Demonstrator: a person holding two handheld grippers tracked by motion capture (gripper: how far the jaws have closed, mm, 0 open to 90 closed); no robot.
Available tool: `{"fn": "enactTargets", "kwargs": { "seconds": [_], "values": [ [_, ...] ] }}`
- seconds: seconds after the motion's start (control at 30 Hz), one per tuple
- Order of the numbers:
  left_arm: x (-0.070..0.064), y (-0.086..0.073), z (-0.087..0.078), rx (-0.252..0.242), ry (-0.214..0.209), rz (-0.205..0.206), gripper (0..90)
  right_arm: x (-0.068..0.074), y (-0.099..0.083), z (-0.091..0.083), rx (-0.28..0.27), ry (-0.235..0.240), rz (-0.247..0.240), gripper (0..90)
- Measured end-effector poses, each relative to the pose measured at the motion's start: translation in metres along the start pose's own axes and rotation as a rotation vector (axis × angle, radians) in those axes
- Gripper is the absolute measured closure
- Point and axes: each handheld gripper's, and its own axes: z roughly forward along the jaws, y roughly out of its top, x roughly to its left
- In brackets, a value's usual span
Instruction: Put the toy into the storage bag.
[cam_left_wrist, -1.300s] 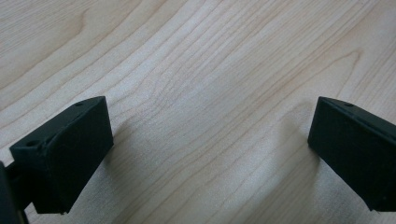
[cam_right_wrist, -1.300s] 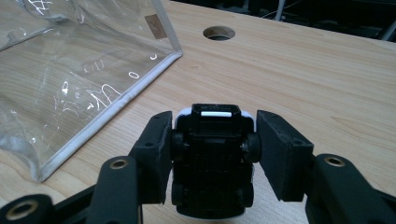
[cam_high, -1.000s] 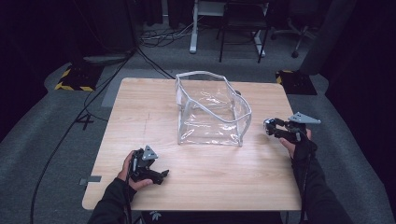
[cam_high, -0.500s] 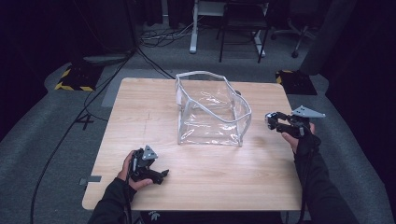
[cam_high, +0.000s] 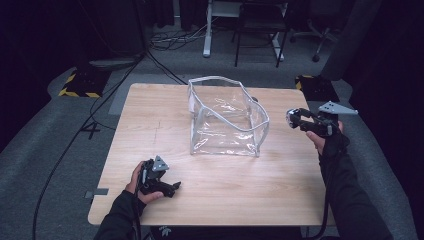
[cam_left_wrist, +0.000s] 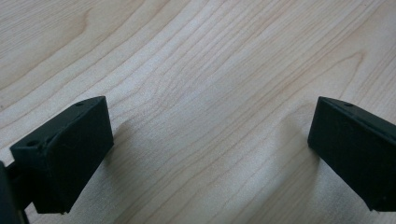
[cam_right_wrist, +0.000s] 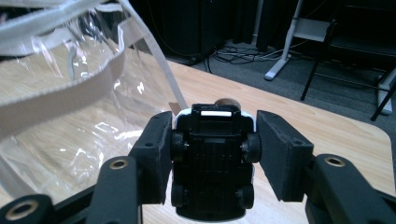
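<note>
A clear plastic bag (cam_high: 225, 120) with white trim stands open-topped at the middle of the wooden table (cam_high: 150, 115). Just right of it, above the table's right edge, my right gripper (cam_high: 298, 120) is shut on a small toy car (cam_high: 291, 117). In the right gripper view the toy car (cam_right_wrist: 212, 154) shows its black underside and wheels between the jaws of the right gripper (cam_right_wrist: 212, 140), with the bag (cam_right_wrist: 70, 93) close on the left. My left gripper (cam_high: 167, 187) rests low at the table's front left, open. Bare wood lies between the jaws of the left gripper (cam_left_wrist: 210, 140).
The table's front and right parts are bare wood. Beyond the far edge are a chair (cam_high: 257, 30), desk legs (cam_high: 206, 30) and cables (cam_high: 165, 40) on the grey floor. Yellow-black blocks (cam_high: 80, 85) lie on the floor at both far corners.
My right gripper with the toy car has risen and drifted slightly right and away from me. The left gripper and the bag have stayed put.
</note>
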Motion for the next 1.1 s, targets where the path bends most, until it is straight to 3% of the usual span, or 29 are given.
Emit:
{"fn": "enactTargets", "kwargs": {
  "seconds": [0.5, 1.1],
  "values": [
    [0.0, 0.0, 0.0, 0.0, 0.0, 0.0, 0.2, 0.001, 0.035, -0.007, -0.043, -0.012, -0.024, 48.7],
    [0.0, 0.0, 0.0, 0.0, 0.0, 0.0, 0.2, 0.013, 0.069, -0.006, -0.07, 0.018, -0.047, 48.7]
  ]
}}
